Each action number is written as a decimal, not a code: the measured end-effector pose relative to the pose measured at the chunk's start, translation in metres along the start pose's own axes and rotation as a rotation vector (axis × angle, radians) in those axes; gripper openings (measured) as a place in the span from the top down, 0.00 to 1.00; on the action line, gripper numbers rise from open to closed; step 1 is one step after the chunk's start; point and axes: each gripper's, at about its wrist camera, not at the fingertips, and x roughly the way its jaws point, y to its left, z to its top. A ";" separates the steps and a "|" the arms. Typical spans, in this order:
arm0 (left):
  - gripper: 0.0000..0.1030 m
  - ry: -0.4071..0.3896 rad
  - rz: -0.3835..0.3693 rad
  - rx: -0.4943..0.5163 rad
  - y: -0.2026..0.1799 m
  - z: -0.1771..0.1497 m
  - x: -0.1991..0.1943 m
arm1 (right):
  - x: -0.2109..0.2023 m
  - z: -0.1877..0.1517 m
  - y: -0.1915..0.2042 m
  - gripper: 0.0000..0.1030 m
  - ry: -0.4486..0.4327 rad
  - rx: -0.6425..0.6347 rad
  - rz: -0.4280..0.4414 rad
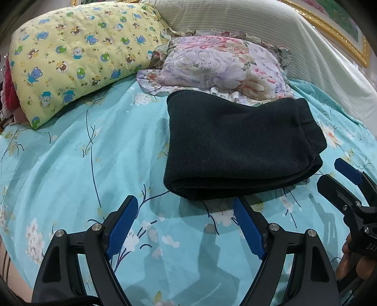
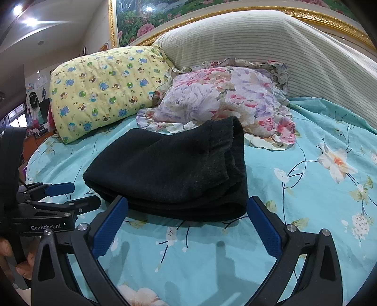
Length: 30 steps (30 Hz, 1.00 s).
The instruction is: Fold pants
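Note:
The black pants [image 1: 238,146] lie folded into a thick rectangle on the turquoise floral bedsheet [image 1: 82,164]; they also show in the right wrist view [image 2: 174,169]. My left gripper [image 1: 185,207] is open and empty, just in front of the pants' near folded edge, apart from it. My right gripper [image 2: 187,207] is open and empty, its fingertips beside the near edge of the pants. The right gripper also shows at the right edge of the left wrist view [image 1: 339,176]. The left gripper also shows at the left of the right wrist view [image 2: 70,193].
A yellow bear-print pillow [image 1: 77,58] lies at the back left. A floral ruffled pillow [image 1: 219,68] touches the far edge of the pants. A striped cream headboard cushion [image 1: 271,35] and a gold picture frame [image 2: 318,16] stand behind.

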 end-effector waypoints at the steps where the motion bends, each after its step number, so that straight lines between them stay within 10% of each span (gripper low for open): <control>1: 0.19 0.001 0.002 0.001 0.000 0.000 0.001 | 0.001 0.000 0.000 0.02 0.001 -0.001 0.000; 30: 0.18 -0.027 -0.003 0.000 -0.001 -0.002 0.002 | 0.010 -0.001 0.006 0.02 -0.012 0.016 -0.002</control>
